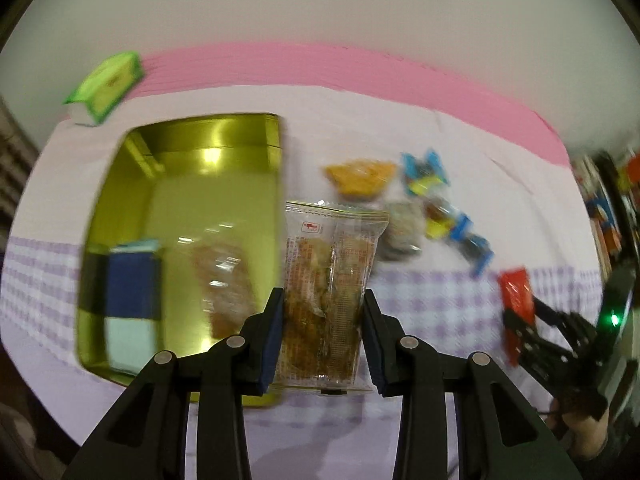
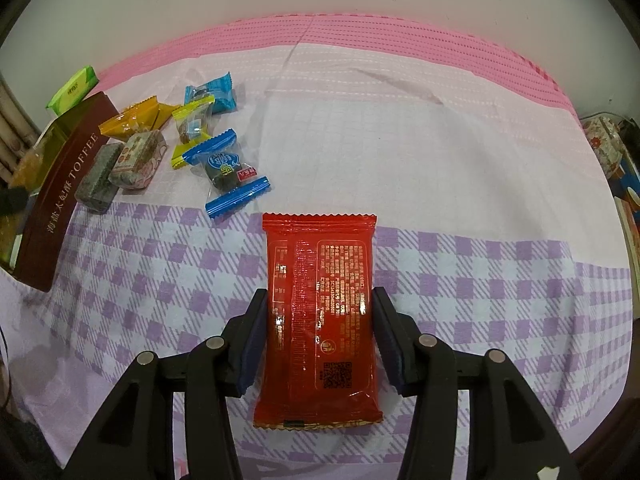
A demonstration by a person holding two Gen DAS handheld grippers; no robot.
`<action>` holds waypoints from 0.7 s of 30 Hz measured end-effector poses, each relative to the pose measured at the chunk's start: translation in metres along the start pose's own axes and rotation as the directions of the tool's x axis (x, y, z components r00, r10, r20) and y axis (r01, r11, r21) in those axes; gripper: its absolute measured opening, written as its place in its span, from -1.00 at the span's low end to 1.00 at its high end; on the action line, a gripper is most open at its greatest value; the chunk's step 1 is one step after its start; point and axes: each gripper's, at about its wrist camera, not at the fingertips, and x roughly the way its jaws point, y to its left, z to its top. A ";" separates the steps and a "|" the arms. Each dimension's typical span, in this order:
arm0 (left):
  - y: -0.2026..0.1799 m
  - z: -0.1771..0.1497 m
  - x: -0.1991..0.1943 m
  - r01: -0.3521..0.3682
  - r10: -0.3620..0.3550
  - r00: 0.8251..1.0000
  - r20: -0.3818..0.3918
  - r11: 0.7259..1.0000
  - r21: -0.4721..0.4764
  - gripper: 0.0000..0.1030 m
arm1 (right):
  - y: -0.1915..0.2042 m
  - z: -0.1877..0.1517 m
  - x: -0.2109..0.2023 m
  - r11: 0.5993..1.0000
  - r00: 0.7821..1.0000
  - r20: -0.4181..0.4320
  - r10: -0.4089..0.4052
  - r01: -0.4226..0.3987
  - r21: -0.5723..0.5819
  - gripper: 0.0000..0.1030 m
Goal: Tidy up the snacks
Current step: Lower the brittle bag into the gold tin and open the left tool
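Between your left gripper (image 1: 323,316) pads sits a clamped clear snack packet (image 1: 330,300); your right gripper (image 2: 320,336) squeezes the red packet (image 2: 320,320).

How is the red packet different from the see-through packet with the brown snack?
The red packet is solid red, so its inside is hidden; the clear packet shows a brown snack. The red packet sits in the right tool over the checked cloth; the clear packet sits in the left tool beside the open gold tin. Both are flat, printed with small text, and gripped by their long sides.
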 end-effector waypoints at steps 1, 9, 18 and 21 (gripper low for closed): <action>0.004 0.003 0.003 -0.016 0.016 1.000 0.003 1.000 -0.015 -0.28 | 0.000 0.000 0.000 1.000 1.000 0.000 0.000 0.000 0.001 -0.05; 0.057 0.001 0.016 -0.128 0.125 0.992 -0.030 0.984 -0.120 -0.28 | 0.001 0.002 0.001 1.000 1.000 -0.008 -0.009 0.009 0.004 -0.04; 0.077 -0.011 0.039 -0.166 0.154 0.984 -0.091 0.976 -0.143 -0.28 | 0.003 0.004 0.002 1.000 1.000 -0.018 -0.019 0.019 0.012 -0.01; 0.076 -0.012 0.046 -0.176 0.163 0.982 -0.099 0.976 -0.131 -0.27 | 0.004 0.005 0.003 1.000 1.000 -0.022 -0.022 0.022 0.012 0.00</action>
